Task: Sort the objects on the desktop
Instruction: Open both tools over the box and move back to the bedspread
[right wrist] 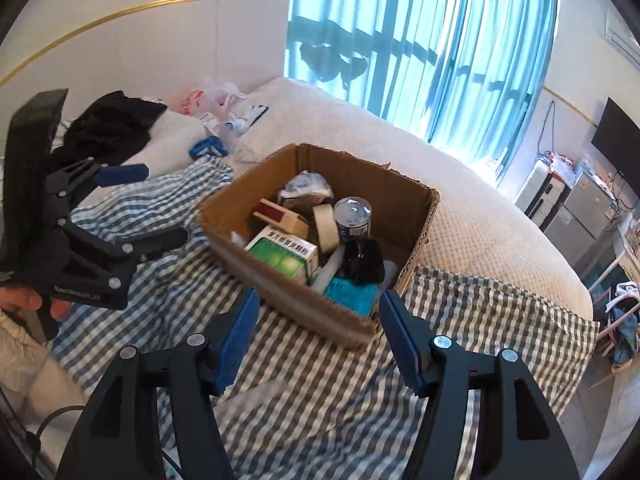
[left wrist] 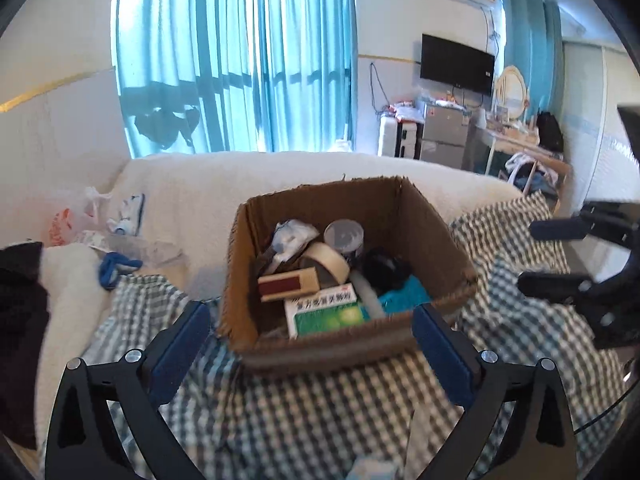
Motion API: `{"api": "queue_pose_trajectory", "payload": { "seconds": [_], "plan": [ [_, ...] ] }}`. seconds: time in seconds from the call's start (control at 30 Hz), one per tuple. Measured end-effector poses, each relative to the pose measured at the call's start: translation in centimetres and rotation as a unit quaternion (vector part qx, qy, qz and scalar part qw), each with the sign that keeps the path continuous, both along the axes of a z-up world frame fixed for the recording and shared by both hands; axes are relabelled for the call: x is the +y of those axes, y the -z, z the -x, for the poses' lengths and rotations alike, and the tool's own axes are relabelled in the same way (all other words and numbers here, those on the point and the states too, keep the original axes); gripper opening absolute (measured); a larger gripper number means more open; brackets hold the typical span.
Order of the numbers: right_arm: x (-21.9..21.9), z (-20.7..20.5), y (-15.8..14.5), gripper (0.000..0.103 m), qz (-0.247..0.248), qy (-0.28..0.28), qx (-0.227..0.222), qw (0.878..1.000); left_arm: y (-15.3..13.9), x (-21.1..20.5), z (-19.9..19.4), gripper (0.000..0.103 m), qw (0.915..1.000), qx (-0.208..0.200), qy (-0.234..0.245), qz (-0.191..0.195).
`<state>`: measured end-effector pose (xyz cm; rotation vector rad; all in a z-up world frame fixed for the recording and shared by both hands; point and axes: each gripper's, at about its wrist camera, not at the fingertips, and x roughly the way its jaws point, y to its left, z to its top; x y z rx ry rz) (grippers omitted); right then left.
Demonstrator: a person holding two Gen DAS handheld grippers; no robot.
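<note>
An open brown cardboard box (left wrist: 352,264) stands on a grey-and-white checked cloth (left wrist: 304,412) spread over a white quilted bed (left wrist: 192,196). Inside the box, a green-and-white medicine carton (left wrist: 324,310) lies against the near wall, with a tan wooden block with a dark red face (left wrist: 286,284) just behind it. A roll of beige masking tape (left wrist: 326,262) leans behind the block, and a grey round tin with a dark label (left wrist: 344,236) stands beside the tape toward the far wall. A crumpled white-and-blue plastic wrapper (left wrist: 290,236) sits in the box's far left part. A black bundled item (left wrist: 384,268) lies to the right of the tape, and a teal flat packet (left wrist: 404,296) rests below it by the near right corner.

The left claw (left wrist: 312,332) hangs just in front of the box's near wall, its blue-padded fingers (left wrist: 180,344) wide apart and holding nothing. The right claw (right wrist: 316,320) is likewise spread and empty, poised before the box's near corner. Seen from the right wrist, the left claw is to the left of the box, over the cloth.

Beyond the box's left side, a blue plastic clip (left wrist: 114,266) and a white plastic bag with orange print (left wrist: 76,220) lie on the bed. Teal curtains (left wrist: 236,52) hang behind the box.
</note>
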<state>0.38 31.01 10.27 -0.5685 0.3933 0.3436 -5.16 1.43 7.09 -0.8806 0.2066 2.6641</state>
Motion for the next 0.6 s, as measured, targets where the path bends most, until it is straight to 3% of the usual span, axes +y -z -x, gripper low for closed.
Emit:
{"api": "queue_pose_trajectory", "payload": {
  "seconds": [0.27,0.43,0.6],
  "plan": [
    [-0.9,3.8,2.0,0.062,0.004,-0.006,0.053,0.999,2.3,-0.6,-4.4,0.103,0.9981,-0.046,0.014,0.038],
    [-1.6,4.5,6.6,0.062,0.022,-0.006,0.105,0.994,6.7,-0.2,-6.7,0.103,0.9937,-0.094,0.038,0.049],
    [-1.2,4.0,12.3,0.062,0.033,-0.016,0.186,0.982,11.3,0.6,-7.6,0.103,0.9882,-0.139,0.056,0.030]
  ]
}}
